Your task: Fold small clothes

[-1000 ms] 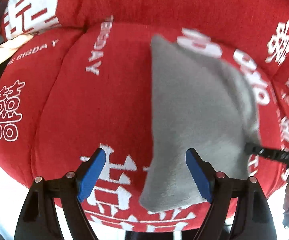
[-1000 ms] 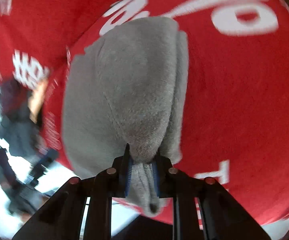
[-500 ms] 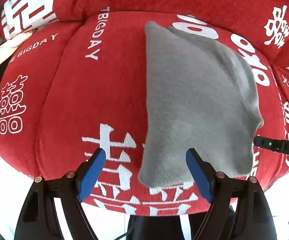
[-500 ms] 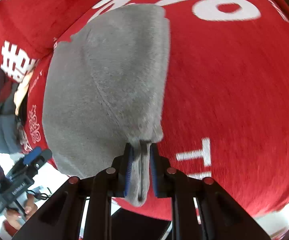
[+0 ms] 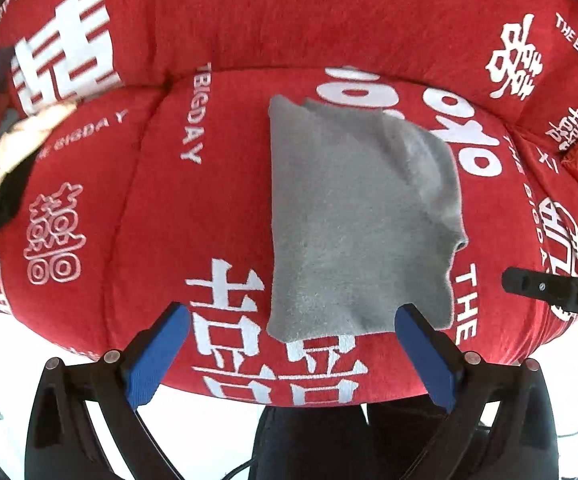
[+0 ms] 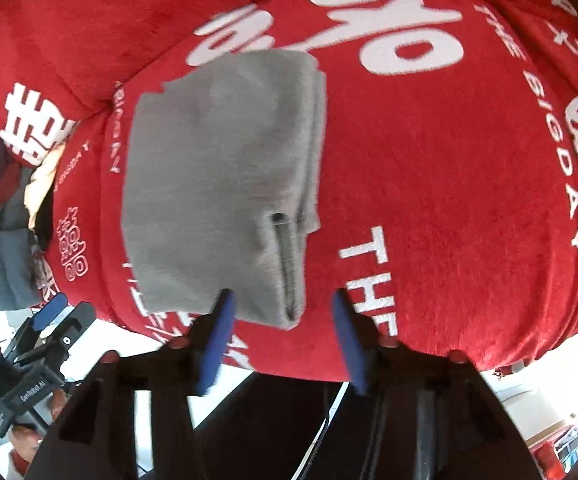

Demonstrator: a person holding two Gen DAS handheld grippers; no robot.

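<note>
The left gripper (image 5: 291,346) hangs wide open over the near edge of the red cushion (image 5: 161,208), blue pads (image 5: 157,356) clear of everything. A folded grey garment (image 5: 353,224) lies flat on the cushion, its near edge just beyond the right pad. The right gripper's black tip (image 5: 549,290) pokes in at the right edge, apart from the garment.

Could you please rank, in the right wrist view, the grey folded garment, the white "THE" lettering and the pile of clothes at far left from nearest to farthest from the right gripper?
1. Grey folded garment: its near corner lies between the open jaws of the right gripper.
2. White "THE" lettering: just beyond the right jaw, on the red cover.
3. Pile of clothes: far left, at the sofa's edge.
</note>
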